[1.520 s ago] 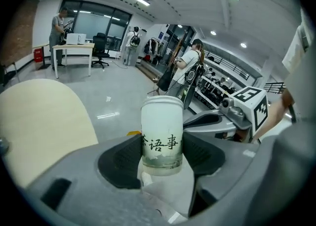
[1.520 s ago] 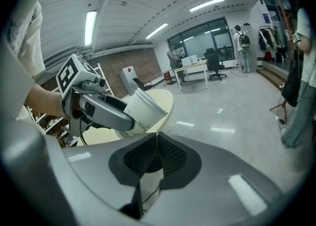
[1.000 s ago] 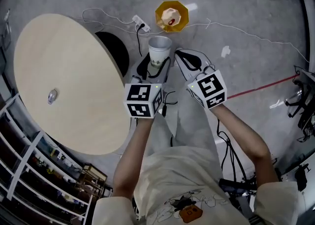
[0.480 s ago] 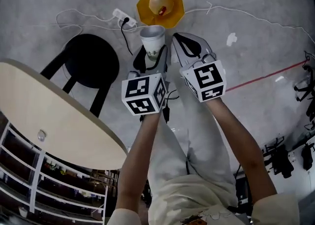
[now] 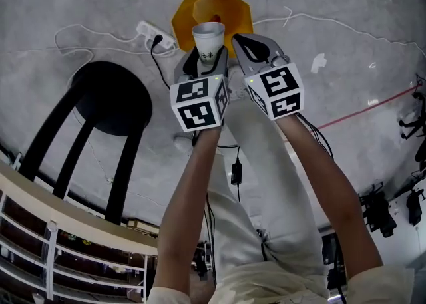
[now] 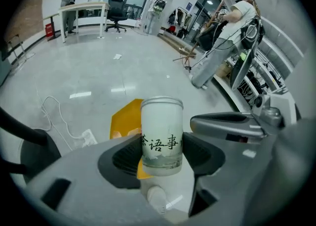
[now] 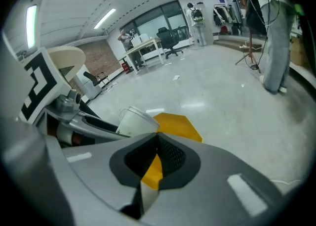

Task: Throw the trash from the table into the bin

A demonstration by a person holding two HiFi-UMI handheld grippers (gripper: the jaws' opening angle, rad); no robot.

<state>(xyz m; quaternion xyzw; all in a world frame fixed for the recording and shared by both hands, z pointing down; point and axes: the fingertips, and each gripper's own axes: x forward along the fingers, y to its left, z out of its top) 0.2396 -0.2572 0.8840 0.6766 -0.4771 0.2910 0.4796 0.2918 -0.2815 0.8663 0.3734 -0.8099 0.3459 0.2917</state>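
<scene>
A white paper cup (image 5: 208, 40) with black characters printed on it stands upright between the jaws of my left gripper (image 5: 206, 68), which is shut on it. In the left gripper view the cup (image 6: 162, 136) fills the gap between the pads. A yellow bin (image 5: 216, 10) sits on the floor just beyond the cup, and part of the bin (image 6: 126, 118) shows behind the left jaw. My right gripper (image 5: 250, 48) hangs beside the left one, shut and holding nothing. In its own view the right gripper (image 7: 157, 153) points at the bin (image 7: 178, 125).
A black stool (image 5: 110, 96) stands on the floor to the left. A white power strip (image 5: 150, 30) and thin cables lie near the bin. The round table's edge (image 5: 60, 206) shows at the lower left, with white railings below it. A person's legs are under my arms.
Both grippers have sunk toward the floor with the cup still in the left one. The bin now lies right behind the cup, and the table has slid out to the lower left.
</scene>
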